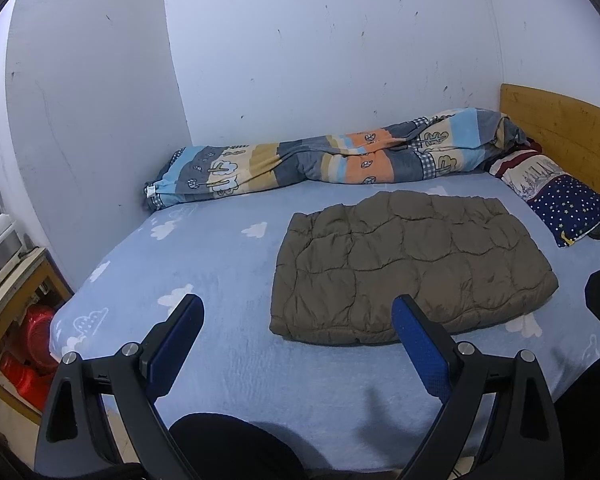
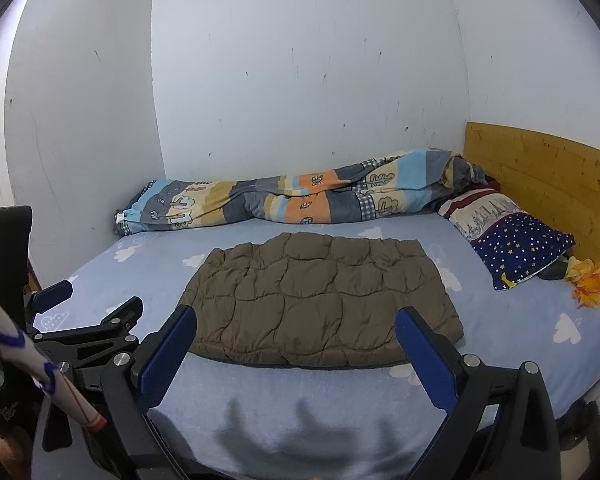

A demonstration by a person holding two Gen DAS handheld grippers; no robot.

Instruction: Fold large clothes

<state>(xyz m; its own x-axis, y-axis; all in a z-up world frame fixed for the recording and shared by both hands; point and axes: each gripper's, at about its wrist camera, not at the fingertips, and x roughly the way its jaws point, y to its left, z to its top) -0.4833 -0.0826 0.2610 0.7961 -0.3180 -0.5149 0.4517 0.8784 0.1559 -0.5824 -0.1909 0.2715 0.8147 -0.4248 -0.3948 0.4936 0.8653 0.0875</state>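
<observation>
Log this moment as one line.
jacket: folded, flat on bed | left gripper: open, empty | right gripper: open, empty

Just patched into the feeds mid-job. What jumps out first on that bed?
The olive quilted garment lies folded into a flat rectangle mid-bed on the blue cloud sheet, just beyond both open grippers, left and right. Behind it, a striped patterned duvet is bunched along the wall, with a starry pillow by the wooden headboard.

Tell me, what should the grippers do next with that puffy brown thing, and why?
Probably lower both toward the near edge of the brown quilted garment and pinch it. The left gripper and right gripper are open, holding nothing, above the blue sheet, and the garment already lies folded flat.
</observation>
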